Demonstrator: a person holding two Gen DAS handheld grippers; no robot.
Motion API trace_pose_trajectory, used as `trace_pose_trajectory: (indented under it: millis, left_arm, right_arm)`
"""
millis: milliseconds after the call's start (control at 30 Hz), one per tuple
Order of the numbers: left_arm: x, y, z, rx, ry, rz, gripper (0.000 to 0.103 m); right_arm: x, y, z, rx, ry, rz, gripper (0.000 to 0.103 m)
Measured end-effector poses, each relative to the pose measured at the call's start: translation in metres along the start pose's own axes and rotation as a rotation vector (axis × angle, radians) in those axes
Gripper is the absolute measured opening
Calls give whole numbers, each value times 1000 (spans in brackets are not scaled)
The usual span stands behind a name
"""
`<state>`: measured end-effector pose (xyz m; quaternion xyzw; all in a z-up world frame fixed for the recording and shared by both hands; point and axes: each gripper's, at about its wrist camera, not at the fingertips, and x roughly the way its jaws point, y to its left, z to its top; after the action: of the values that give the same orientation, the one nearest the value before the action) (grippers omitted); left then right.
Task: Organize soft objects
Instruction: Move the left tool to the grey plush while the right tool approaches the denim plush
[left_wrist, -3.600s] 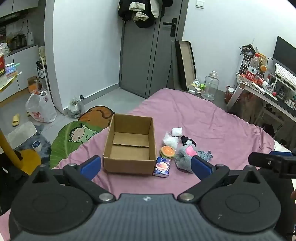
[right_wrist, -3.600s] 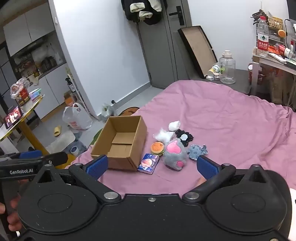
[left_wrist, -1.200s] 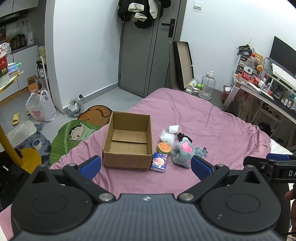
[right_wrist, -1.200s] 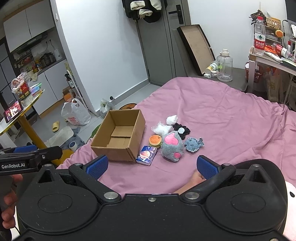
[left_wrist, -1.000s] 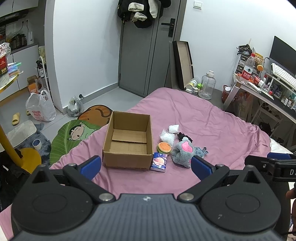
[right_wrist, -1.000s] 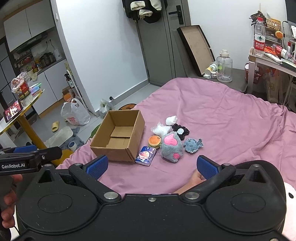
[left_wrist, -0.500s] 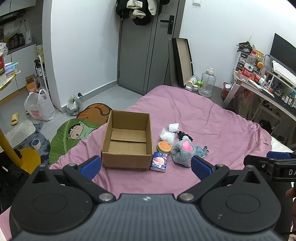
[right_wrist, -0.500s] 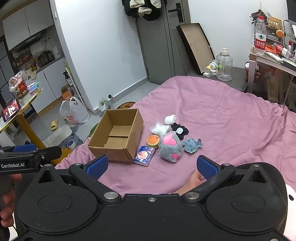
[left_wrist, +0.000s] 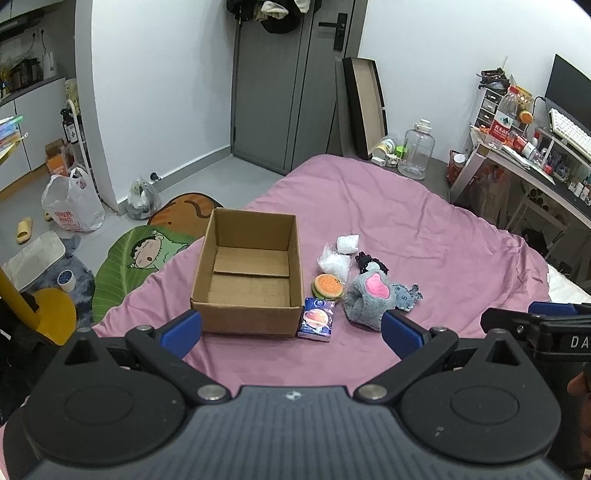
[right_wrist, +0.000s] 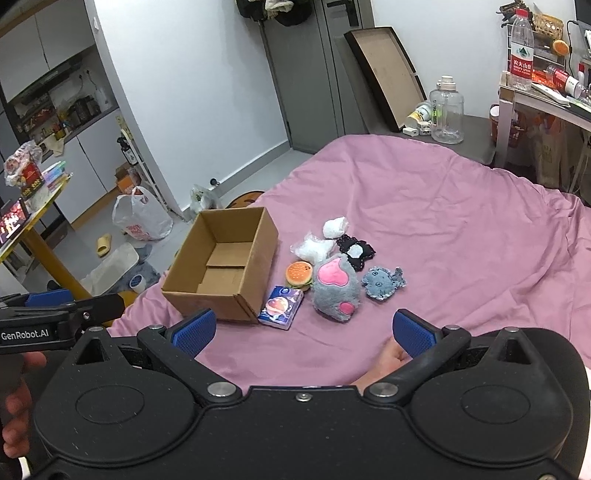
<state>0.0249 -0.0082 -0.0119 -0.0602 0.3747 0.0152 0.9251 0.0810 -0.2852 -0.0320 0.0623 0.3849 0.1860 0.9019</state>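
The bed (left_wrist: 388, 206), covered in pink sheeting, fills the centre of both views. The cardboard box (left_wrist: 248, 271) sits at centre-left of the left wrist view, open side up, with its long axis running from the lower edge of the frame toward the upper edge. Nothing lies inside it.

The soft objects lie in a cluster just right of the box. The grey plush paw (right_wrist: 336, 286) is the largest; its pink pad faces up, and its long axis runs from upper left to lower right in the right wrist view. The blue tissue packet (left_wrist: 317, 319) lies flat, touching the box's near right corner. The burger toy (left_wrist: 327, 286) sits just behind the packet. The grey elephant toy (right_wrist: 382, 282) lies flat, right of the paw. The white wads (right_wrist: 317, 242) and a black-and-white fabric piece (right_wrist: 355, 251) lie behind the paw.

The left claw (left_wrist: 291, 330) is held above the bed's near edge, jaws wide apart, holding nothing. The right claw (right_wrist: 303, 332) is likewise spread apart and holds nothing. Both point toward the cluster.
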Motion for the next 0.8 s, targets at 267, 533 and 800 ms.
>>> trace_pose_trajectory:
  millis: [267,533,800]
  left_arm:
    - [23,-5,7,4,28,8,102]
    - [50,-10,13,-4,62,8,102]
    - [76,-19,22,-20,77,-6,102]
  right_arm:
    - [24,-16,7,38,34,1,103]
    - [51,-29,12,59,76,8,103]
    - [72,-54,21,131,82,13,103]
